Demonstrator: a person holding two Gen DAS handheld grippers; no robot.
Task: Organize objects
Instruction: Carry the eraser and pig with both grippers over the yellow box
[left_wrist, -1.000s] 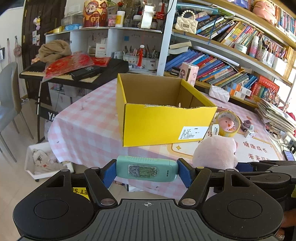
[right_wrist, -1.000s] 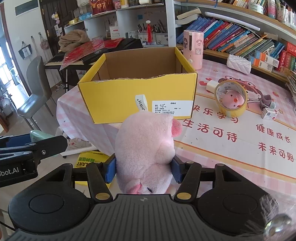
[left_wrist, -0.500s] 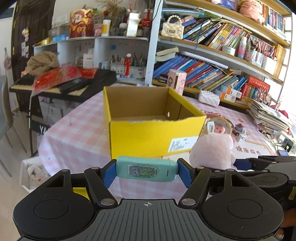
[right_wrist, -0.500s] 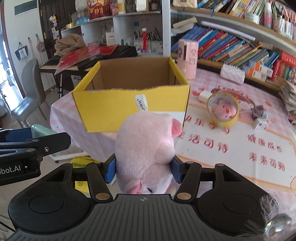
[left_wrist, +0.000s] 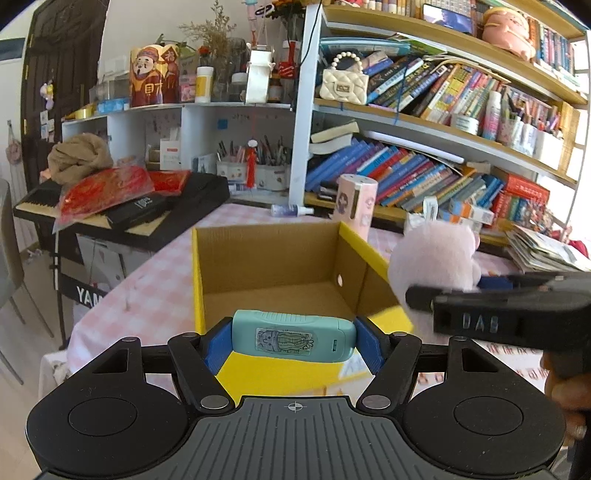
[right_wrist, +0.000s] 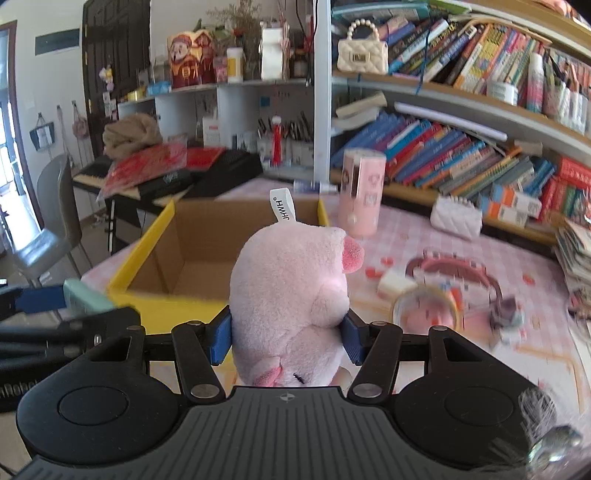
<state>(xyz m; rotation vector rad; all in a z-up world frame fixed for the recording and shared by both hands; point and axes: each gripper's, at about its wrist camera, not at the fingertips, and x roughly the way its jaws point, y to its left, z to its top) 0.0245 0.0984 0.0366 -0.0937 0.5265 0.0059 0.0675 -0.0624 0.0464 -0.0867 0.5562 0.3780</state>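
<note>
Yellow cardboard box (left_wrist: 295, 373) with open top, standing near the desk's (left_wrist: 147, 288) front-left edge on a pink-and-white checked cloth; the brown corrugated interior visible in both views holds nothing that can be seen. One side wall carries a small round hole.

Left tool (left_wrist: 293, 338), closed on a teal rectangular device (left_wrist: 293, 338) held crosswise, one blue pad at each short end. The device has rounded corners, a ribbed top edge and an illustrated sticker on its facing side. It hangs over the box's near wall, above the opening.

Right tool (right_wrist: 288, 336), closed on a pink plush pig (right_wrist: 291, 299), its blue pads pressed into the soft body on both sides. The toy is pale pink with a darker pink ear or snout at upper right, and a white fabric tag printed "JHWH" stands up from its top. In the left wrist view it hangs over the box's right wall, beside the device.

Behind the box stands a pink cylindrical container (right_wrist: 362, 192). A roll of yellow tape (right_wrist: 424, 314) lies on the printed mat toward the right edge; motion blur obscures what sits inside its ring.
</note>
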